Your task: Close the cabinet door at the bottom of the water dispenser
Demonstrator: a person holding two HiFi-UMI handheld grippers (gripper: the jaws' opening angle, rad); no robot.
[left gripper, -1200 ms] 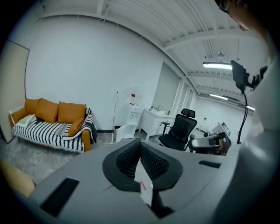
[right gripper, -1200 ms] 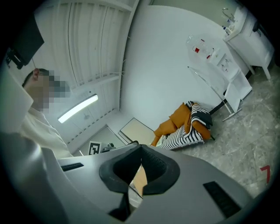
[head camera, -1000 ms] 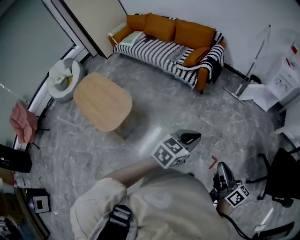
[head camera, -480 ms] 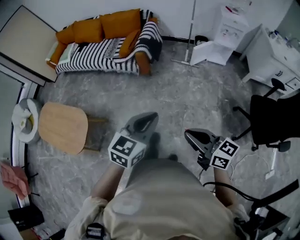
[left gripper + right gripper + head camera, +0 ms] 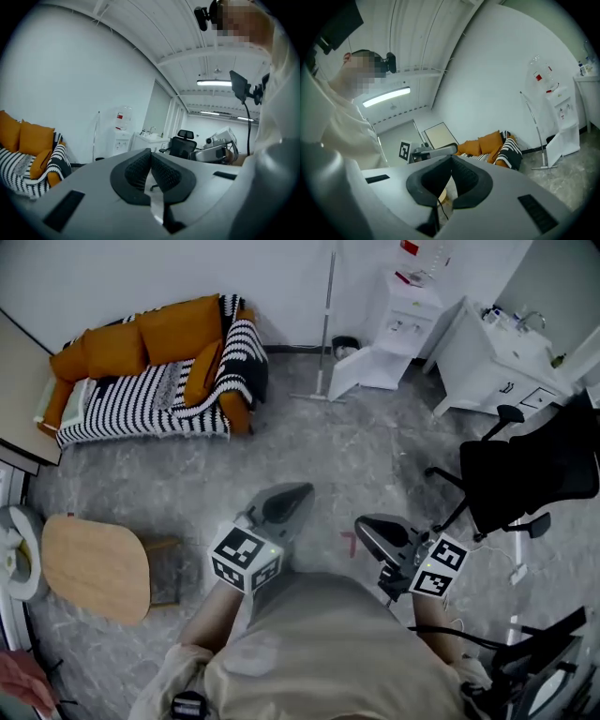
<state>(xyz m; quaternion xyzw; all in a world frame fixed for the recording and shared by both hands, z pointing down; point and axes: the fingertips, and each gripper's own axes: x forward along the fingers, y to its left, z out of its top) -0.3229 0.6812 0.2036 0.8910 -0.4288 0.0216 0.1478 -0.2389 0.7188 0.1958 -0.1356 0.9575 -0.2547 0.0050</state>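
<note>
The view has swung off the sofa (image 5: 150,371) onto the water dispenser (image 5: 410,310), its cabinet door (image 5: 354,371) standing open well ahead. Left gripper (image 5: 286,498) and right gripper (image 5: 373,529) are clamped shut and empty (approach still required).

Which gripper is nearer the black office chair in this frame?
Right. The right gripper hangs over the floor on the side toward the black office chair, apart from it. The left gripper is farther off, beyond the right gripper.
</note>
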